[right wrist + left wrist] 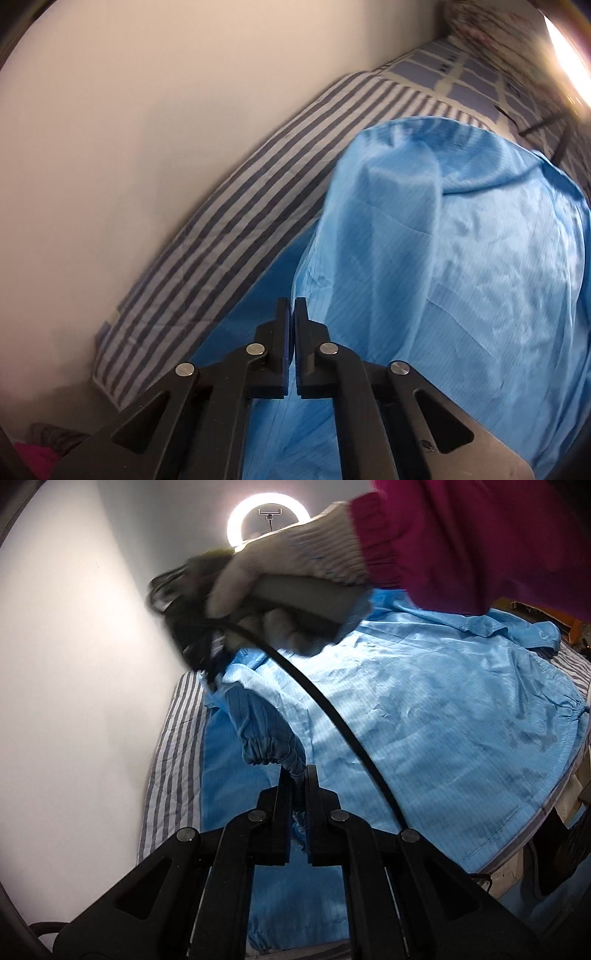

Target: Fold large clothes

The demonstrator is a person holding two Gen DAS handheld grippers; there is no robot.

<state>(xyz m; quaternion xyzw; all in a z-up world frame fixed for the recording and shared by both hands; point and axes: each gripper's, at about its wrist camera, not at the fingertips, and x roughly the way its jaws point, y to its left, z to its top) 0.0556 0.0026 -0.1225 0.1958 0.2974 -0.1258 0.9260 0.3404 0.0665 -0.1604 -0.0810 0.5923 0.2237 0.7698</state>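
A large light-blue garment point(424, 701) lies spread over a bed, its gathered sleeve cuff point(273, 749) lifted toward the camera. My left gripper point(297, 771) is shut on that cuff, with bunched cloth between the pads. Beyond the cuff, a gloved hand point(295, 554) holds my right gripper point(214, 675), which points down onto the garment's far edge by the wall. In the right wrist view, the right gripper point(292, 306) is shut, and a folded edge of the garment point(461, 258) runs straight into its tips.
Under the garment are a darker blue cloth point(251, 295) and a striped bedsheet point(173, 757). A pale wall point(74, 664) runs close along the bed's far side. A black cable point(332, 709) crosses over the garment. A ring light point(269, 517) glows behind.
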